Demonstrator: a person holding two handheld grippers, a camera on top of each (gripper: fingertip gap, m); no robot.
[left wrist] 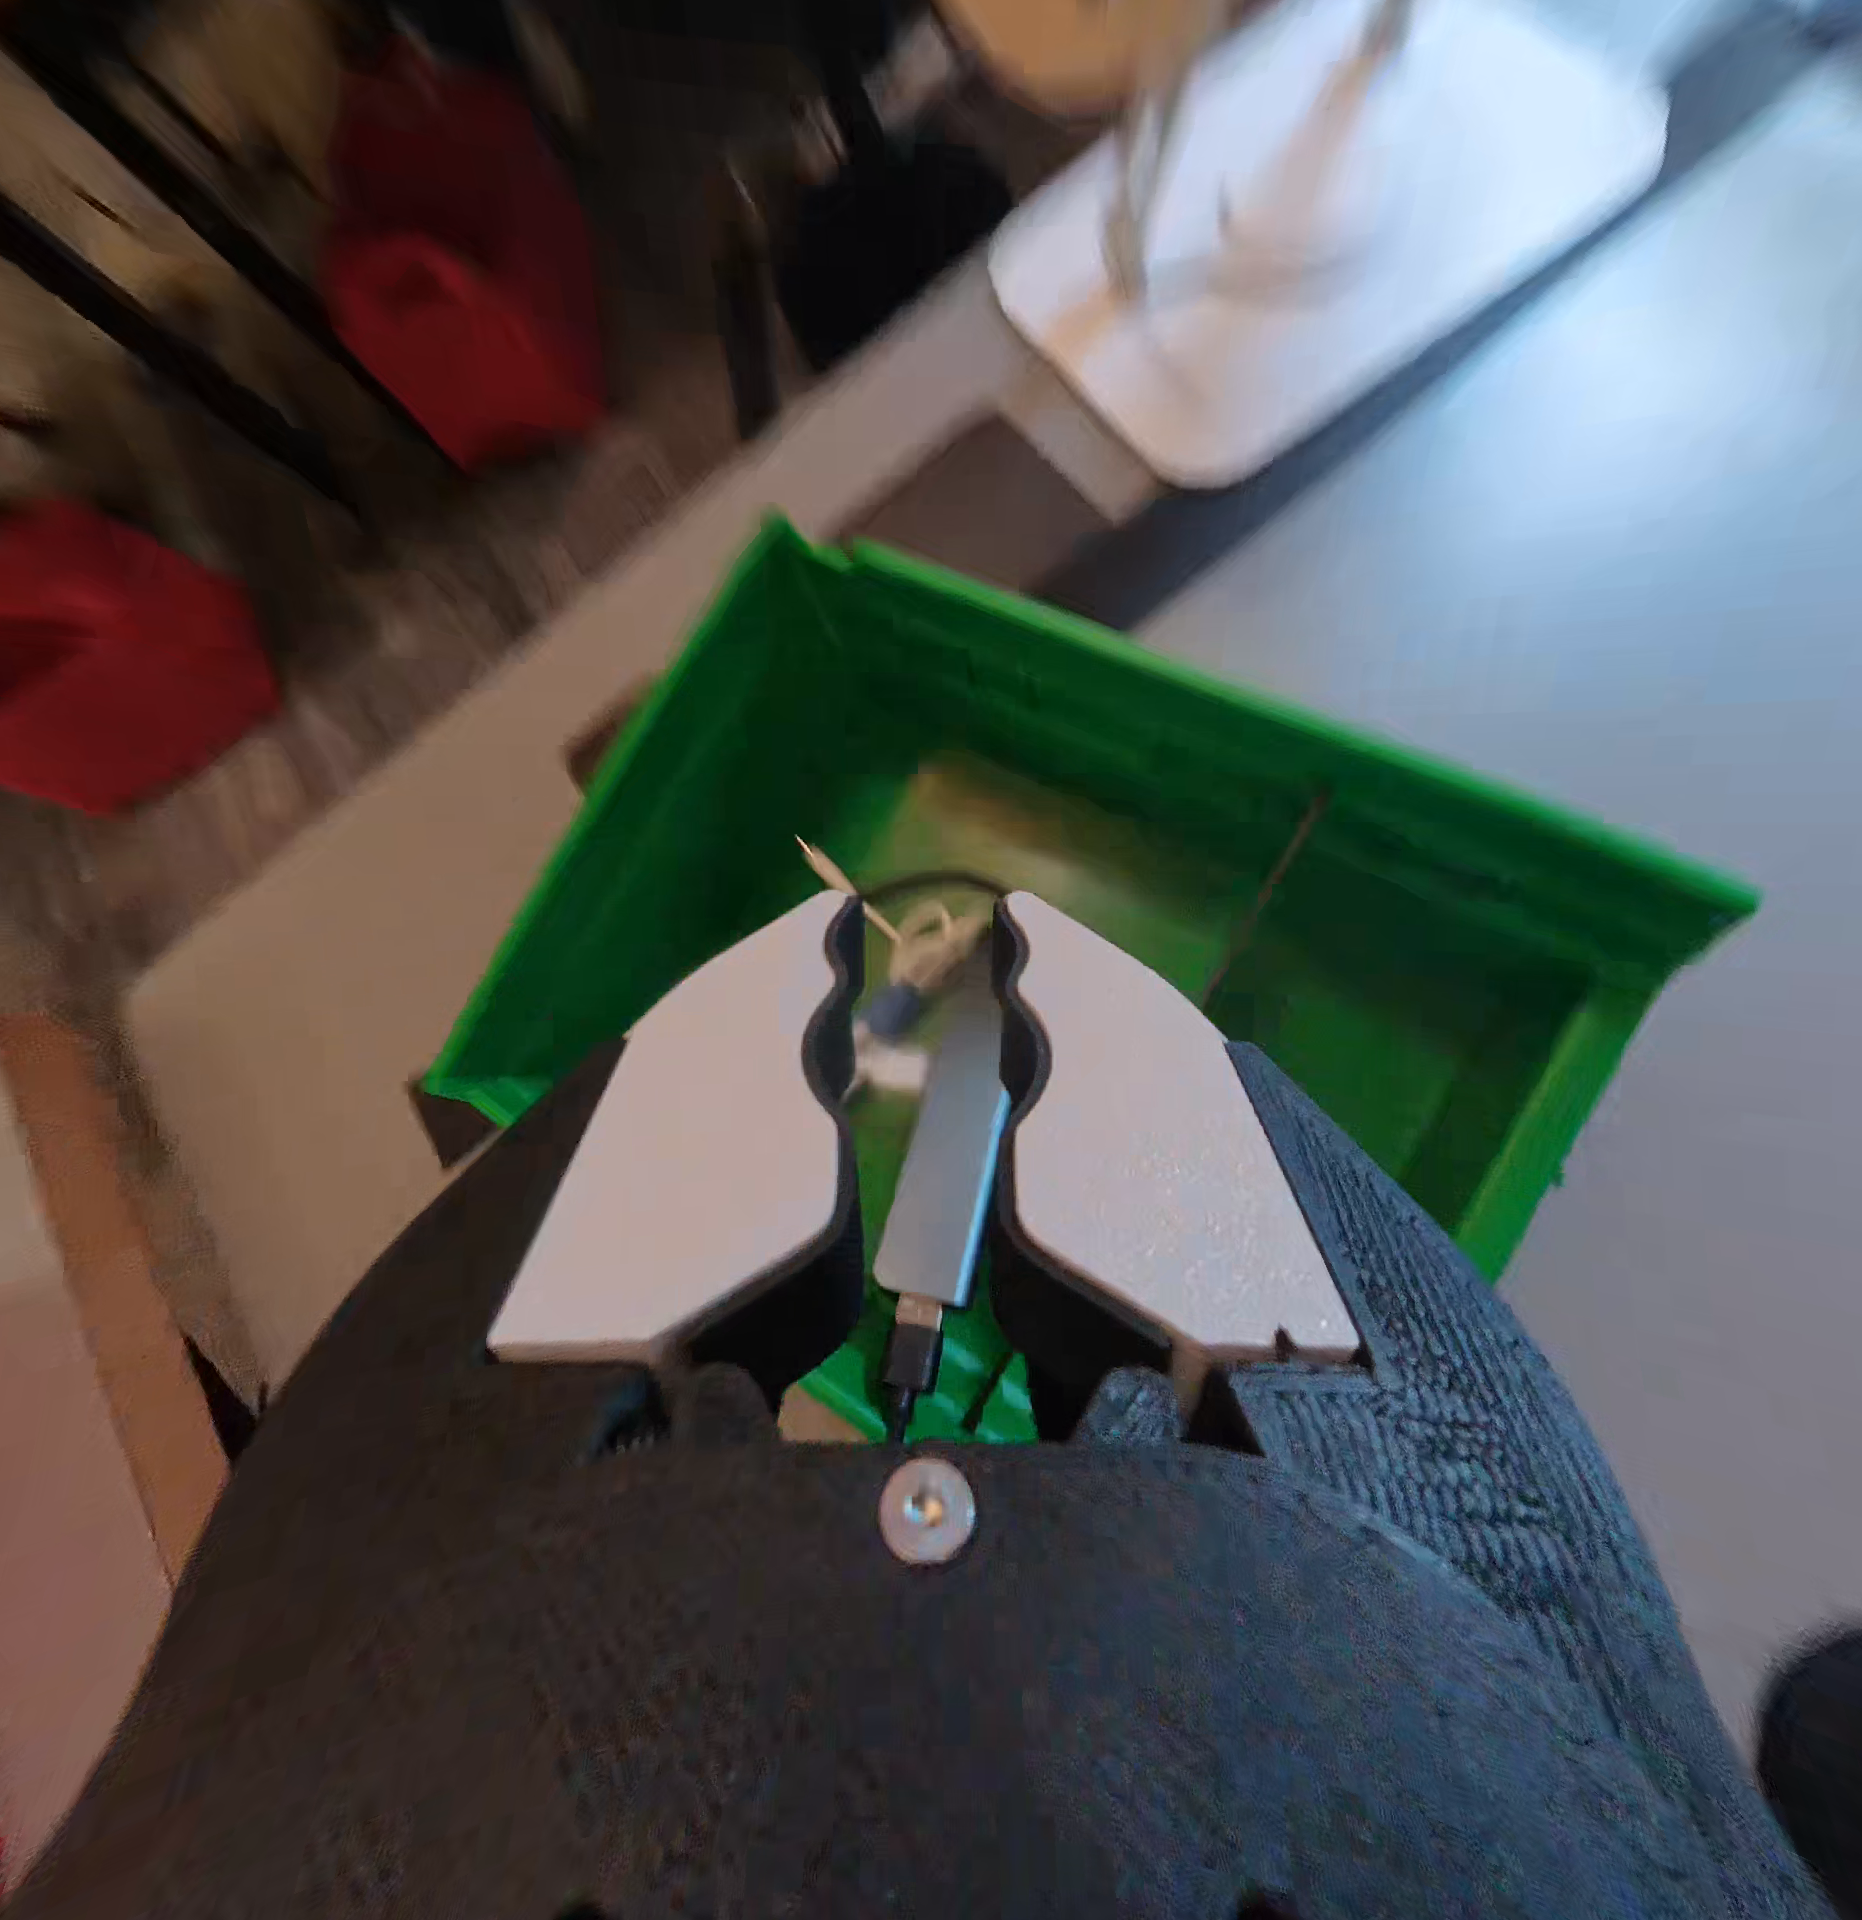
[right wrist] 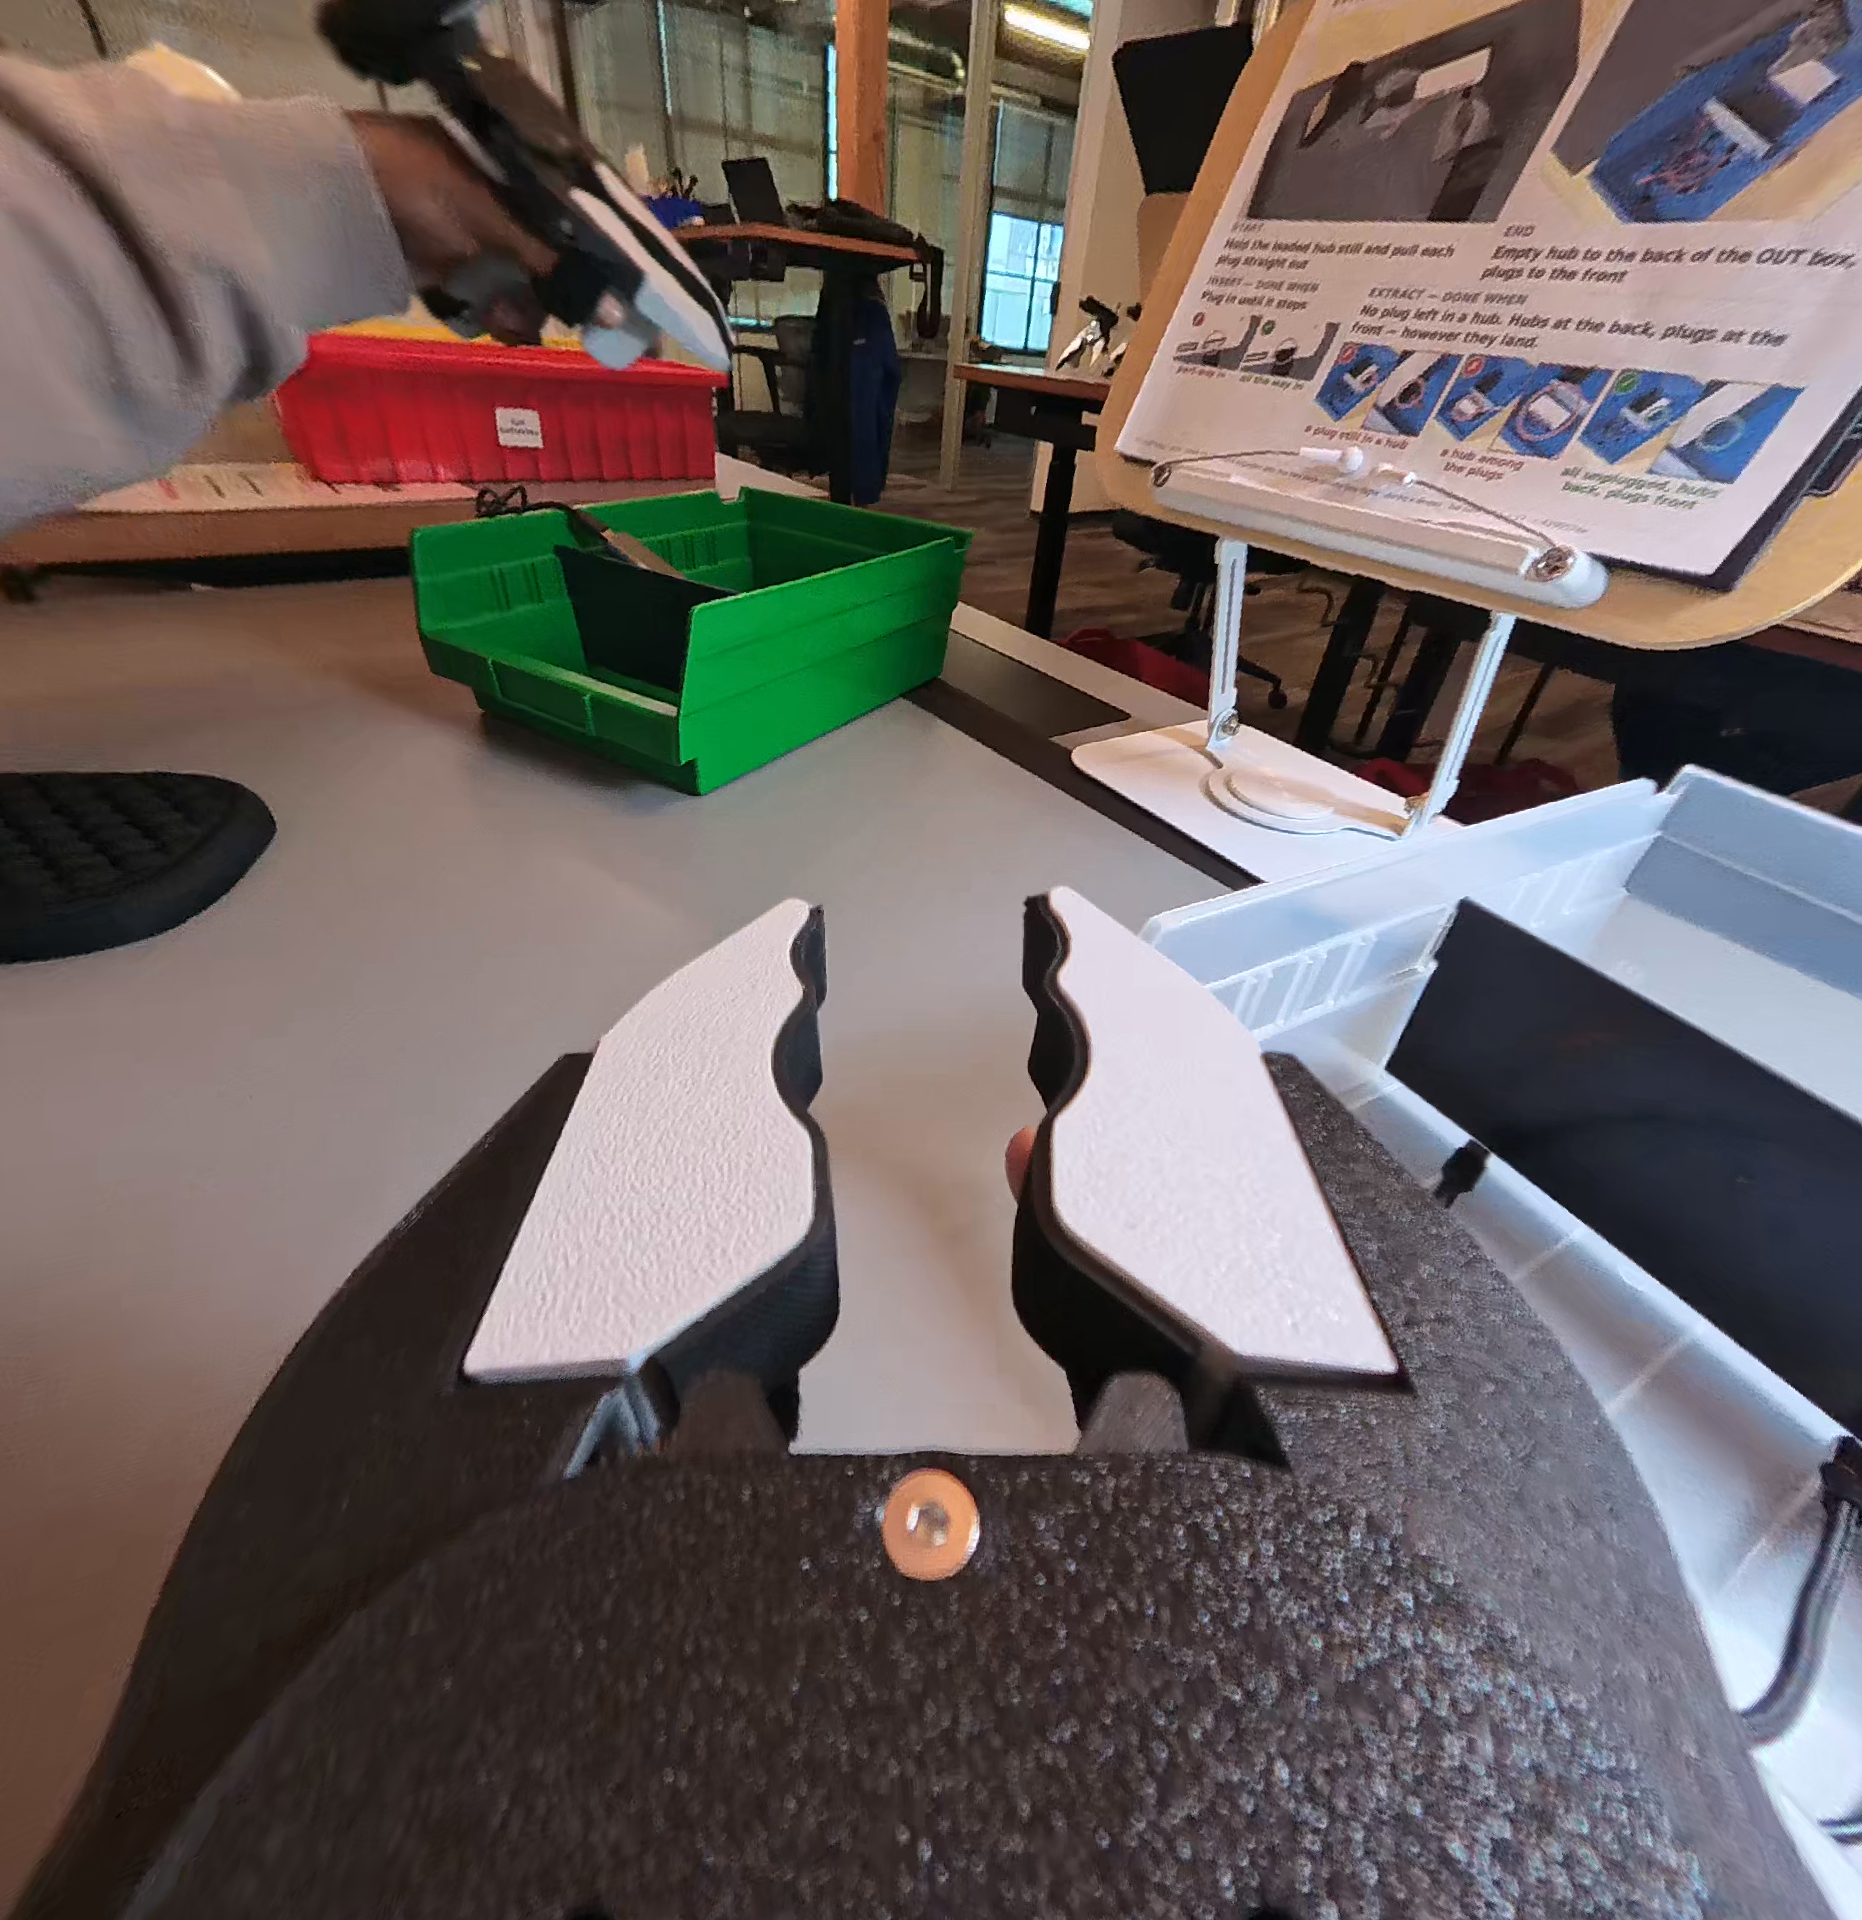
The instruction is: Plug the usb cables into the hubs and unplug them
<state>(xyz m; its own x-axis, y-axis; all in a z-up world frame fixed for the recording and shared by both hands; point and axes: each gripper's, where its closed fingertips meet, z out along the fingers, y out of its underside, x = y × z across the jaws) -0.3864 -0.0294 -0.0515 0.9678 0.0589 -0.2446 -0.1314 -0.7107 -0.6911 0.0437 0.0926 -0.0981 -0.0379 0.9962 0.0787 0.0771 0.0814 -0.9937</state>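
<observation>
Grey table (right wrist: 491, 935): my widest surface; everything I see stands on it or hangs over it.
White bin (right wrist: 1322, 966): at my right, close by, with a black divider (right wrist: 1633, 1143) across it and a dark cable (right wrist: 1810, 1621) lying at its near end.
Green bin (right wrist: 802, 665): farther out on the table, well apart from the white one, with a dark divider of its own.
Document stand (right wrist: 1426, 499): beyond the white bin, holding a printed instruction sheet tilted toward me.
Red bin (right wrist: 470, 416): behind the green bin, on another table.
Black pad (right wrist: 85, 852): at the far left on the table.
Left gripper (left wrist: 927, 904): I have it over the green bin (left wrist: 1114, 727), pointing down into it; in the right wrist view it (right wrist: 688, 343) hangs above that bin in a hand with a grey sleeve. Its jaws stand a little apart and clamp nothing that I can see.
Right gripper (right wrist: 925, 914): low over bare table beside the white bin, jaws clearly apart, nothing between them.
Hub (left wrist: 948, 1143): a slim grey bar on the green bin's floor, seen through my left jaws.
USB cable (left wrist: 911, 1351): its black plug sits at the hub's near end; whether fully seated I cannot tell.
</observation>
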